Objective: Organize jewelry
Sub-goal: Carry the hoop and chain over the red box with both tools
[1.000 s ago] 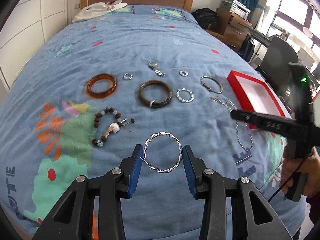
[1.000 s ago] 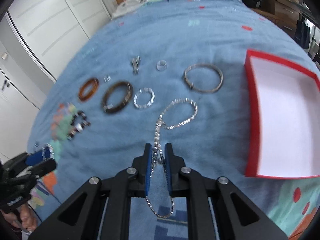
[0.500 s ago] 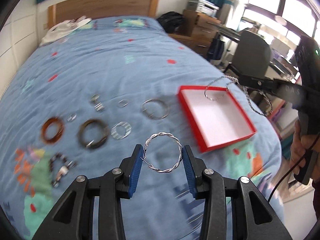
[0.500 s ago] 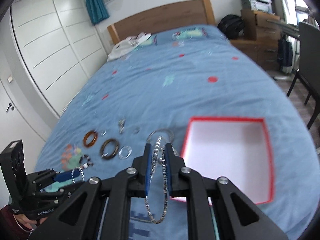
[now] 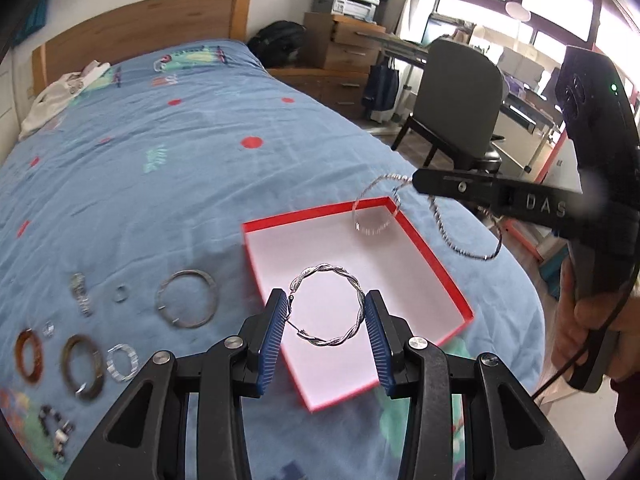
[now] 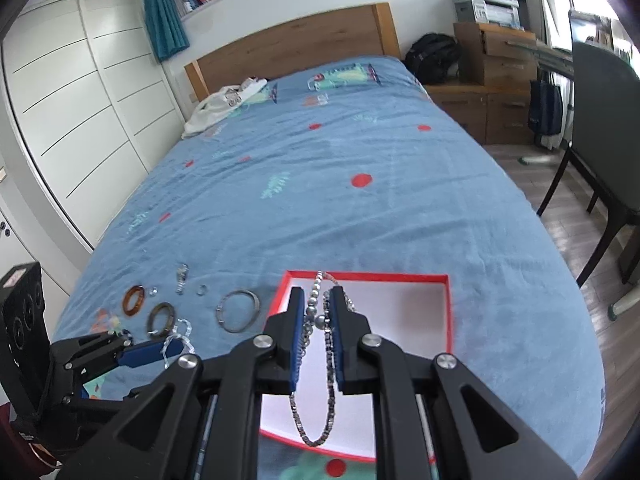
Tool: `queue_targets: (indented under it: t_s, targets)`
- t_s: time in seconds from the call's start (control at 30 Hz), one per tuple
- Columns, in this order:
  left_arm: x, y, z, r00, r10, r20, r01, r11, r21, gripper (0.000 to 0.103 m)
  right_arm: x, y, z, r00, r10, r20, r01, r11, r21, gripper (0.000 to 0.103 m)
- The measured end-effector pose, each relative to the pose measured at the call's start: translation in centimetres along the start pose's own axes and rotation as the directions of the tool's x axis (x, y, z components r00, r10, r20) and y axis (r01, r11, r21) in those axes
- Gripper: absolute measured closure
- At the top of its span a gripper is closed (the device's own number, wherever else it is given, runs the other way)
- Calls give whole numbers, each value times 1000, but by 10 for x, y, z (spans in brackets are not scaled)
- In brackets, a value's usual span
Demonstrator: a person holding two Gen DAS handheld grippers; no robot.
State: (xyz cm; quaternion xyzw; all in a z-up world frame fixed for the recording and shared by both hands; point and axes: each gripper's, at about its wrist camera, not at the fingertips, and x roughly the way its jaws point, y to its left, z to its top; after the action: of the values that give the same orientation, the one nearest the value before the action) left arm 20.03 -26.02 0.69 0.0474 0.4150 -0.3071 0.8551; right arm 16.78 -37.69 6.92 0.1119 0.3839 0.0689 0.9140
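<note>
A twisted silver bangle (image 5: 328,309) was clamped in the left hand-held gripper (image 5: 325,334) and a beaded chain (image 6: 320,364) pinched in the nearly closed right hand-held gripper (image 6: 318,330), both above the red box (image 5: 436,268).

Blue bed (image 5: 168,184): red box (image 5: 452,280), bangles (image 5: 82,364), rings (image 5: 121,293)

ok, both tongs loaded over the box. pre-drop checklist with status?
1. Left tongs grip twisted bangle: ok, pads press both sides.
2. Right tongs grip chain: ok, loop hangs free below.
3. Red box empty: ok, white floor bare.
4. Bangle above box: ok in the left view.
5. Chain above box: ok in the right view; in the left view part of it hangs past the far rim.
6. Height over box: cannot tell.
7. Silver bangle and other pieces on the bed clear of box: ok.
</note>
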Motion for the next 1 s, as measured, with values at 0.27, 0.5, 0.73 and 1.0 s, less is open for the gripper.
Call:
queue_targets:
  t_s: [0.27, 0.5, 0.73, 1.0]
  targets:
    - [70, 0, 10, 997, 11, -78, -10, 1000, 9, 63, 57, -52, -7, 997, 7, -74, -4, 999, 42, 91]
    - [117, 9, 20, 990, 24, -138, -22, 1000, 13, 63, 105, -76, -6, 989, 11, -146, -7, 999, 32, 91]
    - [145, 14, 22, 978, 32, -206, -26, 999, 31, 63, 137, -87, -8, 971, 0, -239, -5, 1000, -22, 91]
    - [151, 15, 17, 977, 57, -208, -50, 998, 36, 63, 151, -88, -14, 955, -26, -296, -6, 995, -104, 91]
